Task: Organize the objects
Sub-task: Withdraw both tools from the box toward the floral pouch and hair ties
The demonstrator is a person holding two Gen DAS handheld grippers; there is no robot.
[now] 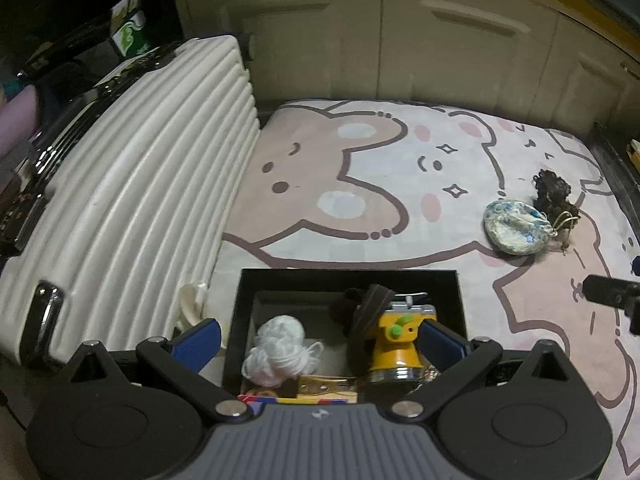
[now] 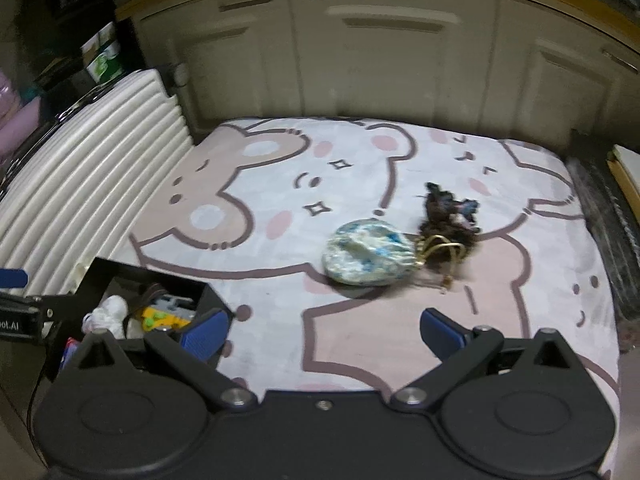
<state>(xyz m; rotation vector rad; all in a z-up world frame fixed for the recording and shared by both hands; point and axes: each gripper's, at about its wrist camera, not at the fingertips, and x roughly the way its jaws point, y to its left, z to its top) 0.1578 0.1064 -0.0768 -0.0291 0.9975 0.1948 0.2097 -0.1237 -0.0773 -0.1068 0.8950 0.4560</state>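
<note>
Your left gripper (image 1: 318, 338) hangs spread wide and empty over the black box (image 1: 460, 292), which sits right under its fingers. In the box, from left to right, lie a white ball of yarn (image 1: 276, 350), a dark brown strap (image 1: 366, 312) and a yellow toy camera (image 1: 396, 340).

Your right gripper (image 2: 324, 330) is also wide apart and empty, over bare mat (image 2: 360, 340). Ahead of it and slightly right lies the blue-and-white drawstring pouch (image 2: 366, 258); touching the pouch on its right is a dark curly tuft (image 2: 444, 212).

The pouch looks soft, light and limp. I'd pinch it across its puffed middle. Its gold cord (image 2: 440, 248) tangles into the tuft, so the tuft may drag along.
</note>
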